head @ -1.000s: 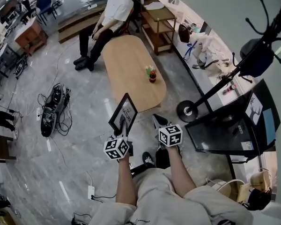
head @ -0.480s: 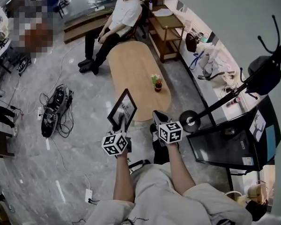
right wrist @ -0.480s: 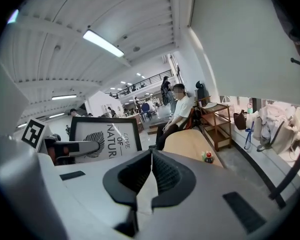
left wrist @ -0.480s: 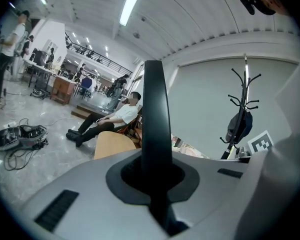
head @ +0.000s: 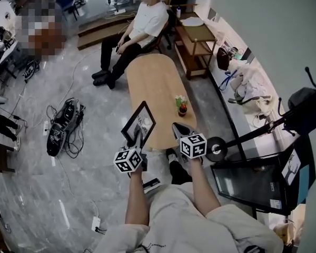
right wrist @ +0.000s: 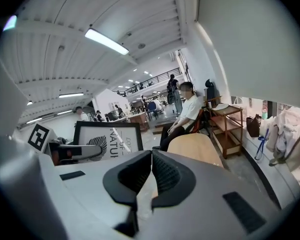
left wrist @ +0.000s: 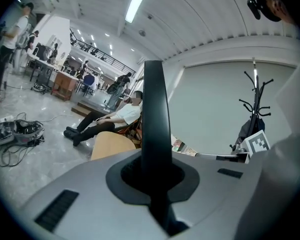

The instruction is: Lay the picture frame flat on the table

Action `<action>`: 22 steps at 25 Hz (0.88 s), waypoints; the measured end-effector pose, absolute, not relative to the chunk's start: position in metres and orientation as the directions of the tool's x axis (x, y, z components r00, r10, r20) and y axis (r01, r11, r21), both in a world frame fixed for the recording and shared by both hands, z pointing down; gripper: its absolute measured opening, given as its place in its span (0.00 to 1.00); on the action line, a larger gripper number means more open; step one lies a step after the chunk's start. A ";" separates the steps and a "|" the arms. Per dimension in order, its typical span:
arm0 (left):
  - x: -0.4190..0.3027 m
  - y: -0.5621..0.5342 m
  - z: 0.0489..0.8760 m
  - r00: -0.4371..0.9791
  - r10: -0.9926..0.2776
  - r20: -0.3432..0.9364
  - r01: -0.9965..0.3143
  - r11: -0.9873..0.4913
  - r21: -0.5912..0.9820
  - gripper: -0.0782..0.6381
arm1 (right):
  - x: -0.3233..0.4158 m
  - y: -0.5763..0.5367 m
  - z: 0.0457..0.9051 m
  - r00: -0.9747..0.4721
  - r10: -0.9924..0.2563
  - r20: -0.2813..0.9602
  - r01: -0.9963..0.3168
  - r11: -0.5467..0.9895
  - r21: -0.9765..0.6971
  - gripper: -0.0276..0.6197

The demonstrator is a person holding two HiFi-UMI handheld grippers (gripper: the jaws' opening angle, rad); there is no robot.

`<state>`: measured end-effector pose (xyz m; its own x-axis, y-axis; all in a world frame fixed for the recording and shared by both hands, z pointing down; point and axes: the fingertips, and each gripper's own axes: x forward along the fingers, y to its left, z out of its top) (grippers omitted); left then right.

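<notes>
The black picture frame (head: 139,123) with a white print stands upright in the air just short of the near end of the oval wooden table (head: 152,86). My left gripper (head: 137,139) is shut on its lower edge. In the left gripper view the frame (left wrist: 155,109) shows edge-on as a dark bar rising from between the jaws. My right gripper (head: 177,129) hangs beside it to the right, shut and empty, jaws touching (right wrist: 150,156). The right gripper view shows the frame's face (right wrist: 108,140) and the left gripper (right wrist: 65,152) at its left.
A small potted plant (head: 182,106) stands on the table's right side. A seated person (head: 137,30) is at the table's far end. A coat stand base (head: 216,148) and a dark screen (head: 242,179) are to the right, a cable heap (head: 63,124) on the floor to the left.
The table's near end has come closer to both grippers. The frame stays upright in the left gripper. The right gripper keeps its place beside it.
</notes>
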<state>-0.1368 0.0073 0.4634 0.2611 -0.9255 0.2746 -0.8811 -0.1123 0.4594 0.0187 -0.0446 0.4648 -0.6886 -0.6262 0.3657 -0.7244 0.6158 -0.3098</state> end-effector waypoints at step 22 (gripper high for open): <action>-0.183 -0.198 0.515 0.167 -0.868 0.467 -0.857 0.106 0.504 0.15 | -0.013 -0.323 0.487 -0.754 -0.538 0.377 -0.657 0.601 -0.456 0.09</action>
<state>-0.1832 -0.1977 0.5148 0.1667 -0.8683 0.4673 -0.8574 0.1064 0.5035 -0.0130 -0.3225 0.4875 -0.7537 -0.5381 0.3773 -0.6570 0.6007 -0.4556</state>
